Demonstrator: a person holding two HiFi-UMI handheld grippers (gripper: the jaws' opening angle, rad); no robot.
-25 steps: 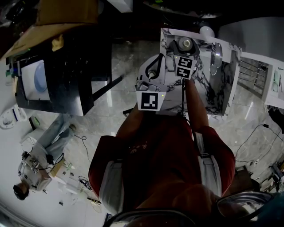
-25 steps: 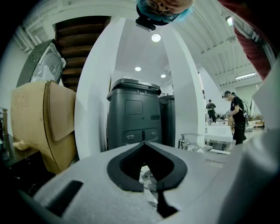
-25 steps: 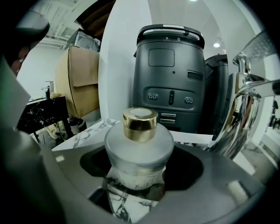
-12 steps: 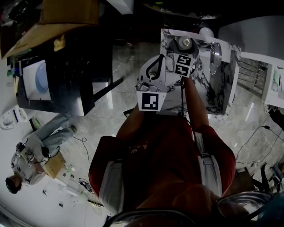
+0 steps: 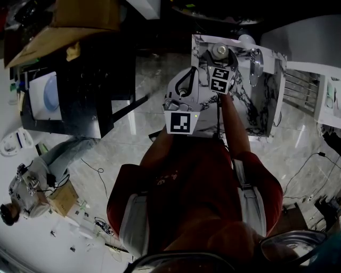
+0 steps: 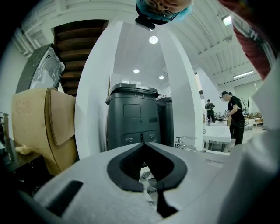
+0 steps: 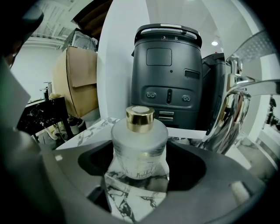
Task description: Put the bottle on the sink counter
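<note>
A frosted glass bottle (image 7: 140, 146) with a gold cap stands upright on the marble sink counter (image 5: 250, 106), near its back edge and left of the chrome faucet (image 5: 257, 66). My right gripper (image 5: 220, 59) reaches over the counter with a jaw on either side of the bottle (image 5: 221, 51). Its jaws have just been opening, and a gap shows between each pad and the glass. My left gripper (image 5: 189, 69) hovers off the counter's left edge, its tips together and nothing between them.
A dark grey machine (image 7: 168, 74) stands behind the counter. The faucet (image 7: 236, 100) curves up just right of the bottle. A black table (image 5: 80, 101) and a cardboard box (image 5: 80, 16) are at the left. A person (image 5: 32, 186) sits on the floor at lower left.
Both grippers stay where they were. The person on the floor has shifted left and lower in the head view.
</note>
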